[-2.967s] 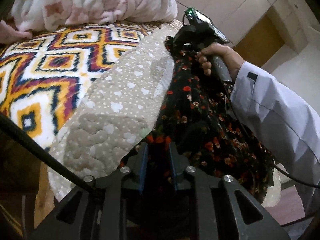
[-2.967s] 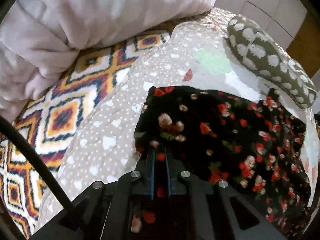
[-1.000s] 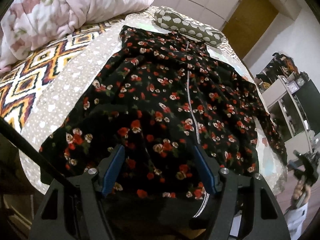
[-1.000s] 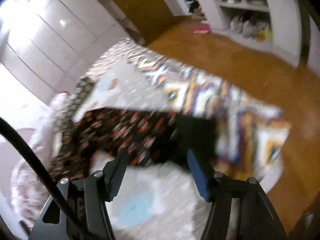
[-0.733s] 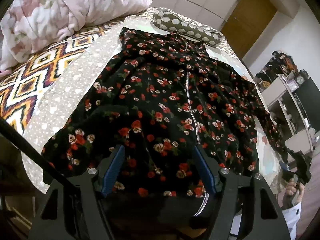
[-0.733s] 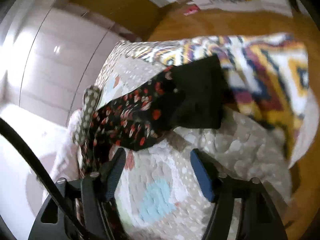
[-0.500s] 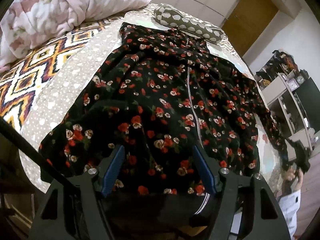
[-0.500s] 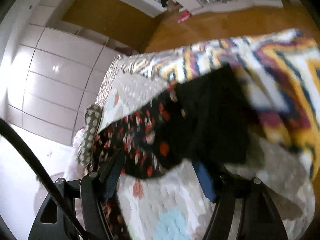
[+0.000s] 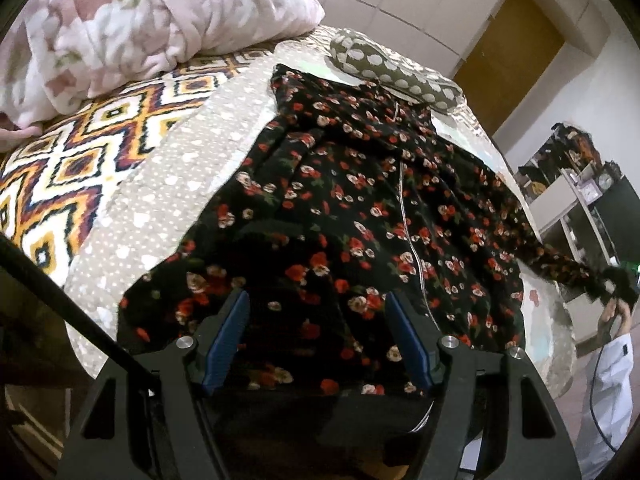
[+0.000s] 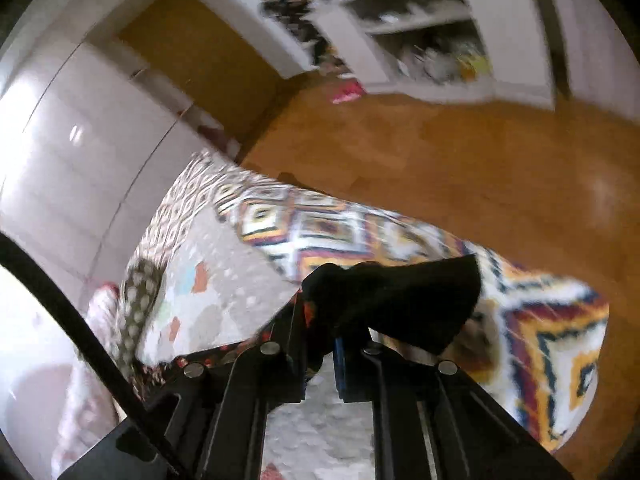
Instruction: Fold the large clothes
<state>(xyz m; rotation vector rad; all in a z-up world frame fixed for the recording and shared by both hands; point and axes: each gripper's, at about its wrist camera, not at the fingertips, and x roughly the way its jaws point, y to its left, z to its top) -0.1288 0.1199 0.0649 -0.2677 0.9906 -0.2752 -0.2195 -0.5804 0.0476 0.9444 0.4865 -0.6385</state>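
Left gripper (image 9: 318, 338) angled down, jaws wide apart. Right gripper (image 10: 322, 344) closing, cloth between jaws.

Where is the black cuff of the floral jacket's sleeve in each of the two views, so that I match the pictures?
Left wrist view: the black cuff is at the far right edge, at the end of the stretched sleeve, in the right gripper.
Right wrist view: the cuff is at centre, fanning out above the closing right gripper, whose pads pinch it.
Shared landmark: the spotted pillow.

Shelf contents (image 10: 436, 56) blurred; garment hem (image 9: 304, 380) hidden behind left tool (image 9: 316, 344).
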